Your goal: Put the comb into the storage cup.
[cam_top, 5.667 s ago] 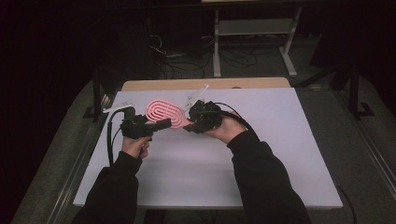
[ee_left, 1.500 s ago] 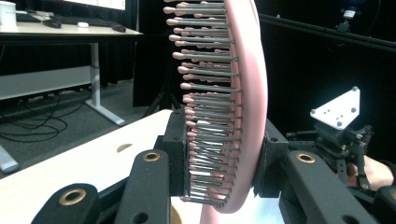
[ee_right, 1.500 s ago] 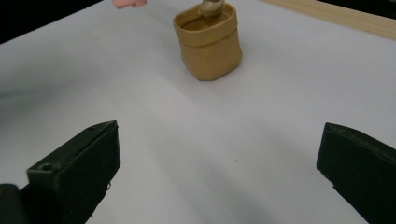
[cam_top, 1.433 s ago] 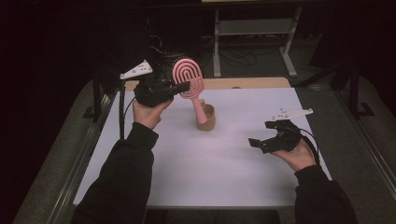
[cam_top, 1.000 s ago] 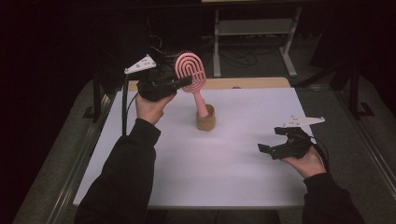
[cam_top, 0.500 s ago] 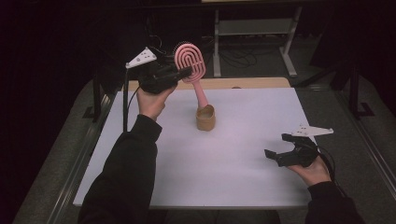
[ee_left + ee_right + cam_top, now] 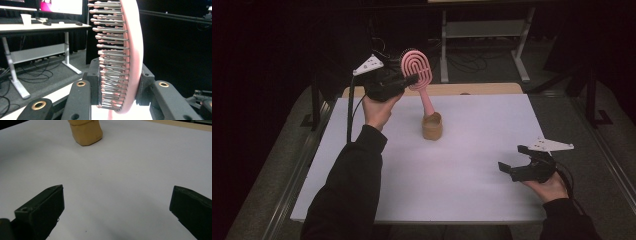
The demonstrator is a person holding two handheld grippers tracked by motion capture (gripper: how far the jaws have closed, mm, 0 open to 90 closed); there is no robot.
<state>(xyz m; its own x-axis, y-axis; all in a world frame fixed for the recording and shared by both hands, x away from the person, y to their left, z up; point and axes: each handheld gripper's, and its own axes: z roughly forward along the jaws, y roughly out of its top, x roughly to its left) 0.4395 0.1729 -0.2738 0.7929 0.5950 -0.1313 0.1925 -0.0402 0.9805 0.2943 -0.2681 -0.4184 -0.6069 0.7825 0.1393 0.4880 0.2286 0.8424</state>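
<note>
I see a dim, dark room around the white tabletop point(image 7: 472, 185). Beyond it stands a pale desk point(image 7: 37, 26) on white legs, cables point(image 7: 462, 62) strewn across the grey floor point(image 7: 50, 72) beneath.

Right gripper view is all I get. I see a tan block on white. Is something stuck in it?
Observer: Yes, a pink hairbrush stands with its handle end in the tan holder.
Operator: Is anybody holding the brush?
Observer: The left hand-held gripper is clamped on the brush head, bristles against one jaw.
Operator: Where's my gripper?
Observer: The right hand-held gripper sits open at the near right of the white table, apart from the holder.
</note>
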